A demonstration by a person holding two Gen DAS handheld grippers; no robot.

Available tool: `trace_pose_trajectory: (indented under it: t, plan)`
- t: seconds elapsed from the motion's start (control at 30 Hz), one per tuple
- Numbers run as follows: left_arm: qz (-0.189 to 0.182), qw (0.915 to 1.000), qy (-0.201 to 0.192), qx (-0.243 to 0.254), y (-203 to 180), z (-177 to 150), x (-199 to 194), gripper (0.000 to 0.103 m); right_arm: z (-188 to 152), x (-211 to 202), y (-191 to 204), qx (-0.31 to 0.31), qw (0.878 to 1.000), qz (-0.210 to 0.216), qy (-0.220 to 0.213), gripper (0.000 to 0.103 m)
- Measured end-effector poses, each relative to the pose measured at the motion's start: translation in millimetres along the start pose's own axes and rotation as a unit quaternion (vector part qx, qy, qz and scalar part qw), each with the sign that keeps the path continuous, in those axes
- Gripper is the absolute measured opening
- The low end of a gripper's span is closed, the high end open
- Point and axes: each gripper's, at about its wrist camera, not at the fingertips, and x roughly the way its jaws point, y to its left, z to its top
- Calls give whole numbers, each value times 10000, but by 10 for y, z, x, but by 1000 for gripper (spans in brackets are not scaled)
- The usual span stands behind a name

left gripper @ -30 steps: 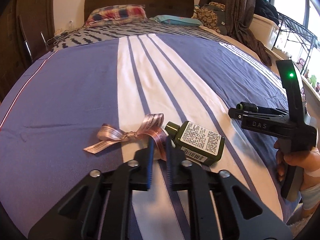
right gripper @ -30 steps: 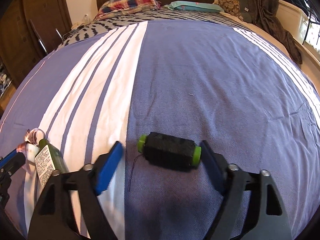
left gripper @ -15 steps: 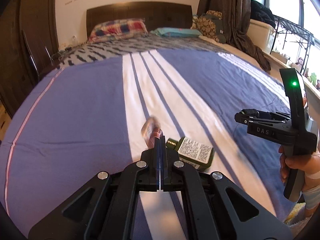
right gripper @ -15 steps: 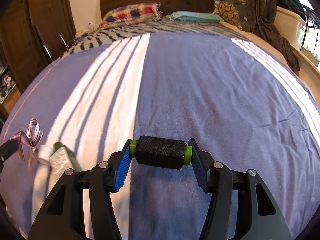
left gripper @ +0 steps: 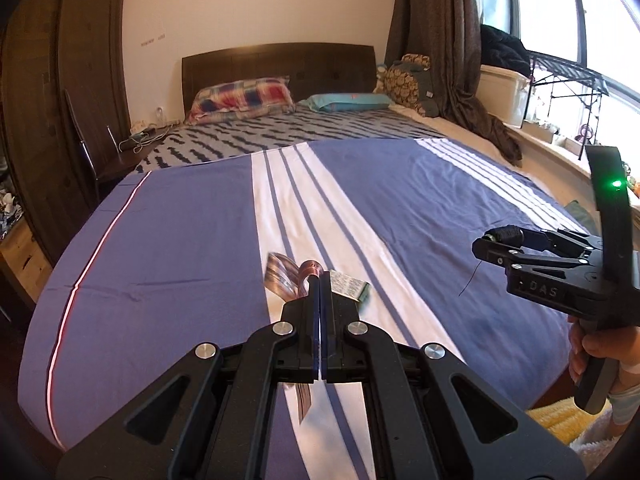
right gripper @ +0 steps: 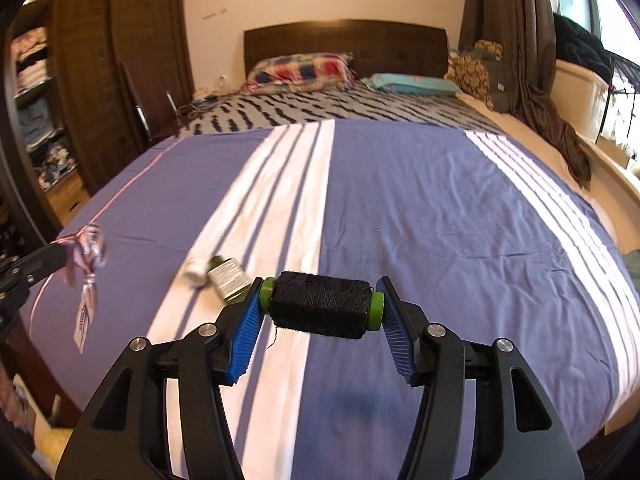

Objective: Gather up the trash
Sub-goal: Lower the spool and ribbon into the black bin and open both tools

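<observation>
Both of my tools have lifted off the bed (right gripper: 440, 208) since a second ago, each carrying its catch, and the striped blue and white cover now lies well below them. On that cover, on the white band, the green bottle (right gripper: 229, 278) lies on its side beside a small white thing; its label carries print too small for me to read. My right hand-held gripper (right gripper: 320, 308), with "DAS" legible on its side in the left view, pinches the spool of black thread (right gripper: 320, 306) by its two green ends, a loose thread dangling. My left hand-held gripper (left gripper: 321, 280) is pressed together on the pink striped ribbon (right gripper: 86, 256), whose printed tail hangs down, the lettering blurred.
</observation>
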Motion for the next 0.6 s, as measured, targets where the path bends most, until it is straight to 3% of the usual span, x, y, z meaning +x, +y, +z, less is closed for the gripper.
trace_pose_trajectory:
  t: [0.27,0.6]
  plan:
    - [-302,9995,42,24,-258,-442,-404,0,-392,-832,112,-168,9986,252,-430,57]
    - [-541,9984,-149,103,-460,-790,-897,0,-932,-1337,245,-193,9967,520,-586,57]
